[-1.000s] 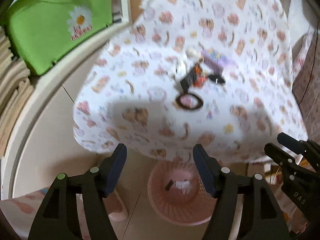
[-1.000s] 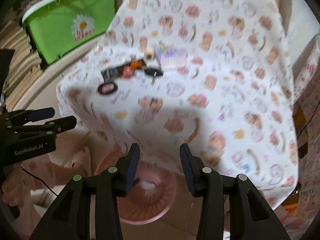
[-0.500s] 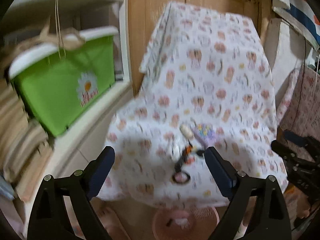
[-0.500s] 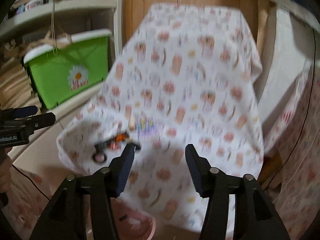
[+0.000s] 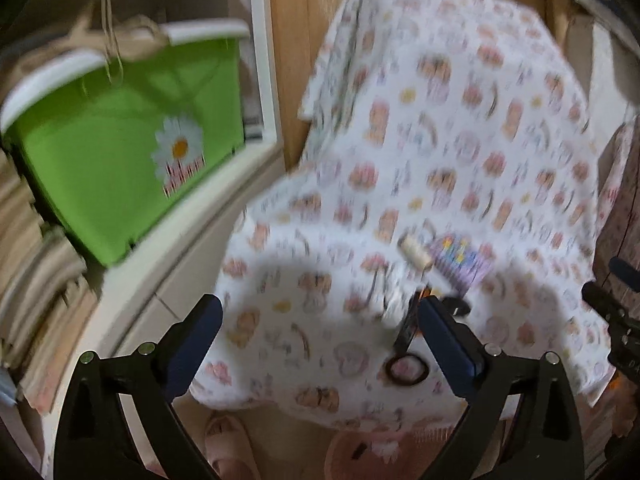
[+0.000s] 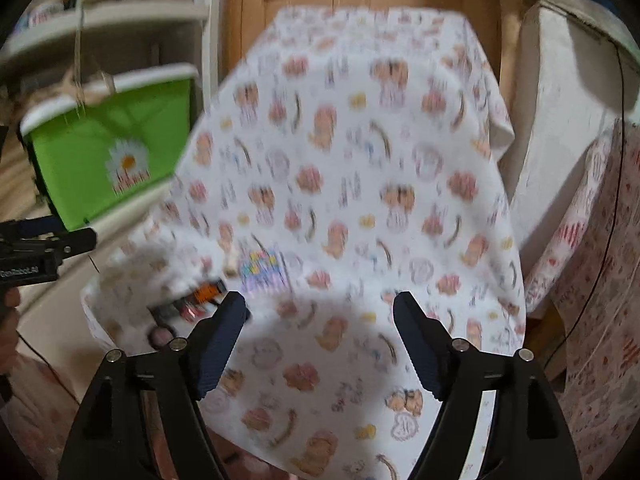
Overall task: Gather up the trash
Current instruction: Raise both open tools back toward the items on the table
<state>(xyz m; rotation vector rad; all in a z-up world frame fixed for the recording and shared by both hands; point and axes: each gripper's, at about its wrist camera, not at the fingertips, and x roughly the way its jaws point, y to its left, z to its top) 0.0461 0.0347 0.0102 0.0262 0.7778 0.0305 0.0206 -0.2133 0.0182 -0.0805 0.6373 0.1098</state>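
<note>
Trash (image 5: 436, 276) lies in a small cluster on the patterned cloth (image 5: 460, 140) ahead of both your grippers: a cream roll (image 5: 416, 254), a purple patterned wrapper (image 5: 460, 260), an orange and black packet (image 6: 206, 292) and a dark ring with a pink middle (image 5: 406, 368). Your left gripper (image 5: 320, 332) has just been opening and its jaws stand wide apart with nothing between them; the cluster sits just beyond and partly behind its right finger. Your right gripper (image 6: 320, 320) has also just been opening and is empty, with only cloth showing between its jaws; the trash lies off past its left finger. Below the cloth's front edge, low between your left jaws, you see the rim of a pink basket (image 5: 340, 452) with scraps in it. A green bin (image 5: 120, 168) with a daisy sits far off to the left. Both views are blurred.
</note>
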